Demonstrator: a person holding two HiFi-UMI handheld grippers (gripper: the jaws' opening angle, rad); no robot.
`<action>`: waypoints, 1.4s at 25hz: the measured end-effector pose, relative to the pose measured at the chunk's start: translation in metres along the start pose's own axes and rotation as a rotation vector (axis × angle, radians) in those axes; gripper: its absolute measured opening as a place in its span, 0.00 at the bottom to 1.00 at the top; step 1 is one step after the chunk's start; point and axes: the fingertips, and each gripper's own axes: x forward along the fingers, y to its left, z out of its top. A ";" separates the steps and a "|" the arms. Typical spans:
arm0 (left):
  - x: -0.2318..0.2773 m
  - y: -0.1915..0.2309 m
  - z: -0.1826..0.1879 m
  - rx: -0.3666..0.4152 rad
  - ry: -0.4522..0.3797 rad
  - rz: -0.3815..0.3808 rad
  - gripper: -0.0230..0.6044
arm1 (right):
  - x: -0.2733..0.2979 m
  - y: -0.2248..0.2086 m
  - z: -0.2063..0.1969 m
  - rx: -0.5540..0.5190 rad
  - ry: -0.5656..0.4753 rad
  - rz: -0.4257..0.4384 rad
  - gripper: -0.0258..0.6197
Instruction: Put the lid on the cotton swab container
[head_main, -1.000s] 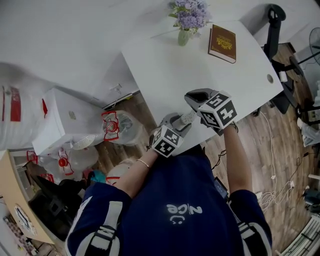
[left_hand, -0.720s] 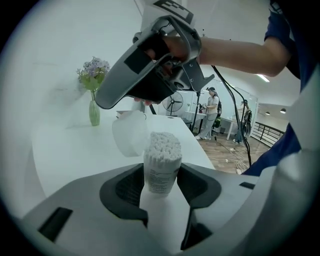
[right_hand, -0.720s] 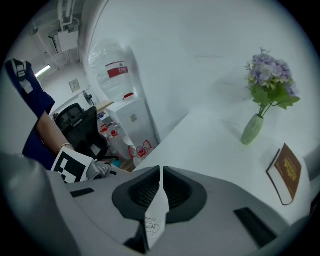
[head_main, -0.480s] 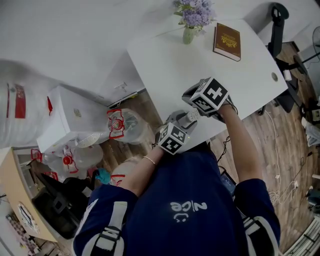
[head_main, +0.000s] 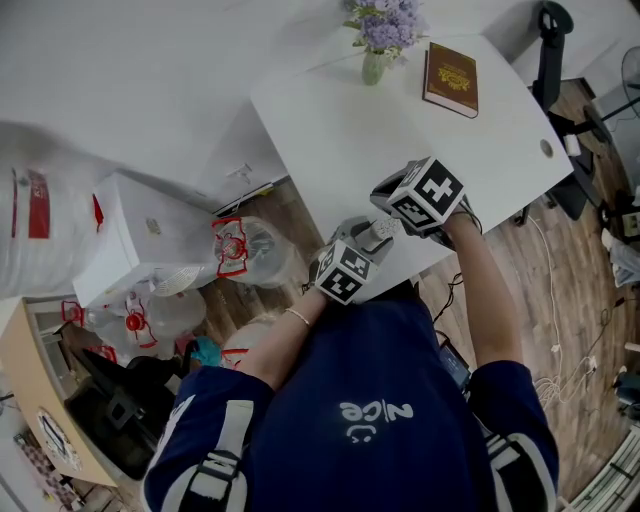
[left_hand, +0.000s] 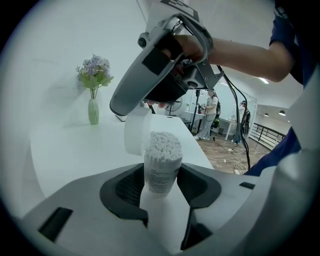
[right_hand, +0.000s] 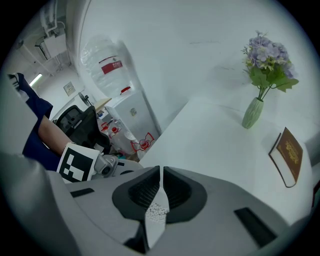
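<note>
Since a second ago the right gripper (right_hand: 159, 196) has tipped further nose-down and come in close over the front of the left gripper (left_hand: 161, 186), which has held its place.

The step in hand is bringing the lid (left_hand: 136, 132) onto the open top of the cotton swab container (left_hand: 161, 172). From the left gripper view the lid hangs just behind and to the left of the swab heads (left_hand: 162, 145). It is turned partly on edge and is not yet over them. To do this well, I judge the lid must first be rolled until its open side faces squarely down the container's axis. Then I centre it over the swab heads and push straight along that axis. A tilted approach would likely catch the rim or bend the outer swabs. The left gripper should stay still as the anvil, and I let go of the lid only once it is seated all round.

Left gripper: its jaws stand fairly wide, clamped on the container's sides, which rises between them with the swabs poking out in front. Right gripper: its jaws are almost together, pinching the lid's thin wall edge-on. Swab heads show right at the lid, just ahead of the jaws.
</note>
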 end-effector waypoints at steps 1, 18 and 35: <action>0.000 0.000 0.000 0.000 0.000 -0.001 0.39 | -0.002 0.001 -0.002 0.006 -0.003 -0.002 0.13; 0.001 0.000 0.000 -0.009 0.009 -0.014 0.39 | -0.016 0.010 -0.045 0.165 -0.144 -0.073 0.13; 0.003 0.001 -0.002 -0.007 0.008 -0.016 0.39 | -0.014 0.015 -0.066 0.316 -0.337 -0.222 0.13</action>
